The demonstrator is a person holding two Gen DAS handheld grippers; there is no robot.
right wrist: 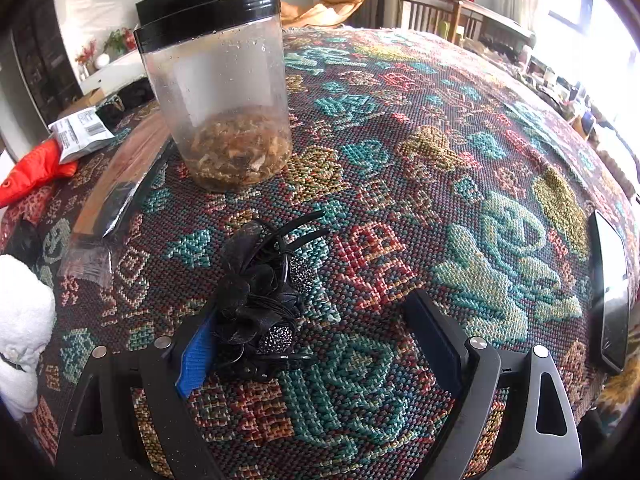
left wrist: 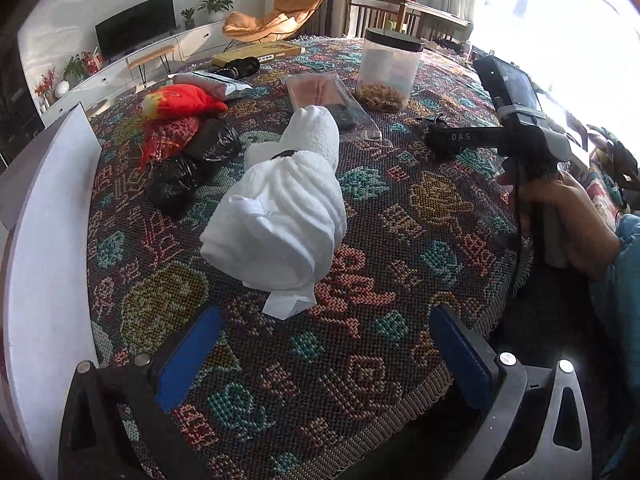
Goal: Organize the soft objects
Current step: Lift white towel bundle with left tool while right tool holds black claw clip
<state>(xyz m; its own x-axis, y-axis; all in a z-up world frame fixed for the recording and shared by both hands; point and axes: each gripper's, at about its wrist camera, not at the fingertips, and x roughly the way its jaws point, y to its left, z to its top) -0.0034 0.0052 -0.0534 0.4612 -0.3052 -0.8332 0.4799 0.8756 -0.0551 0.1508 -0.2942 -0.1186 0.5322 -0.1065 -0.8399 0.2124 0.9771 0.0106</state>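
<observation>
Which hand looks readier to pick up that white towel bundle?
Probably the left. Its hand-held gripper is open and faces the white towel lying straight ahead, while the right hand-held gripper sees it only at its far left edge.

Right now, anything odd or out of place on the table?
Mostly clutter. The white towel roll is coming loose, a paper tag poking out from under its near end. A black hair claw clip lies against the open right gripper's left finger. No spills; the plastic jar stands upright, lid on.
</observation>
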